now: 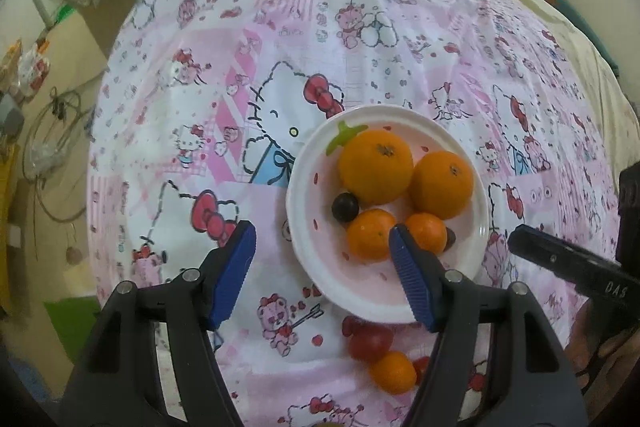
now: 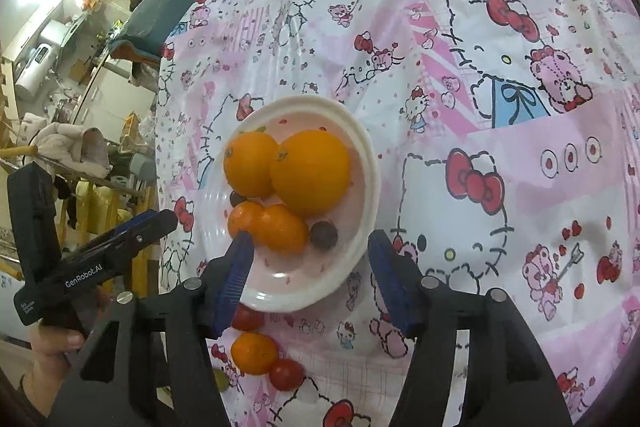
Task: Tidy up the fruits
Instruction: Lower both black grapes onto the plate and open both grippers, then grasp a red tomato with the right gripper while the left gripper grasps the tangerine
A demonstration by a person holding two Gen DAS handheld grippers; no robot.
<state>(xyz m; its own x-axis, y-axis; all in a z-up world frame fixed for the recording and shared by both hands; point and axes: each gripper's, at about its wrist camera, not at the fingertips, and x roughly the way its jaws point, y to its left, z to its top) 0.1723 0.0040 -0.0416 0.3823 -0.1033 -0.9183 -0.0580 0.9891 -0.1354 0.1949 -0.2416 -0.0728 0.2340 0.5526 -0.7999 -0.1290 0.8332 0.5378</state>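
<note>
Orange fruit filled most of the white plate [image 1: 304, 187], which sat on a pink cartoon-cat cloth [image 1: 248, 27] spread over what looked like a bed. On the plate lay two large oranges [image 1: 376, 165], side by side and touching, two smaller tangerines [image 1: 370, 235] just in front of them, and a dark grape [image 1: 345, 207] against the larger orange; a second dark grape [image 1: 451, 239] peeked out behind the tangerines. Off the plate, on the cloth just beside its near rim, were a red cherry tomato [image 1: 370, 343], a small tangerine [image 1: 393, 373] touching it, and another cherry tomato [image 2: 286, 374] beside that one.

The left hand-held gripper [image 1: 322, 275] hung over the near side of the plate with its blue pads spread wide and nothing between them; one pad overlapped the tangerines in the left wrist view. The right hand-held gripper [image 2: 310, 277] was likewise wide apart and empty, its jaws straddling the plate's near rim. Each gripper appeared at the edge of the other's view, close to the plate on opposite sides.
</note>
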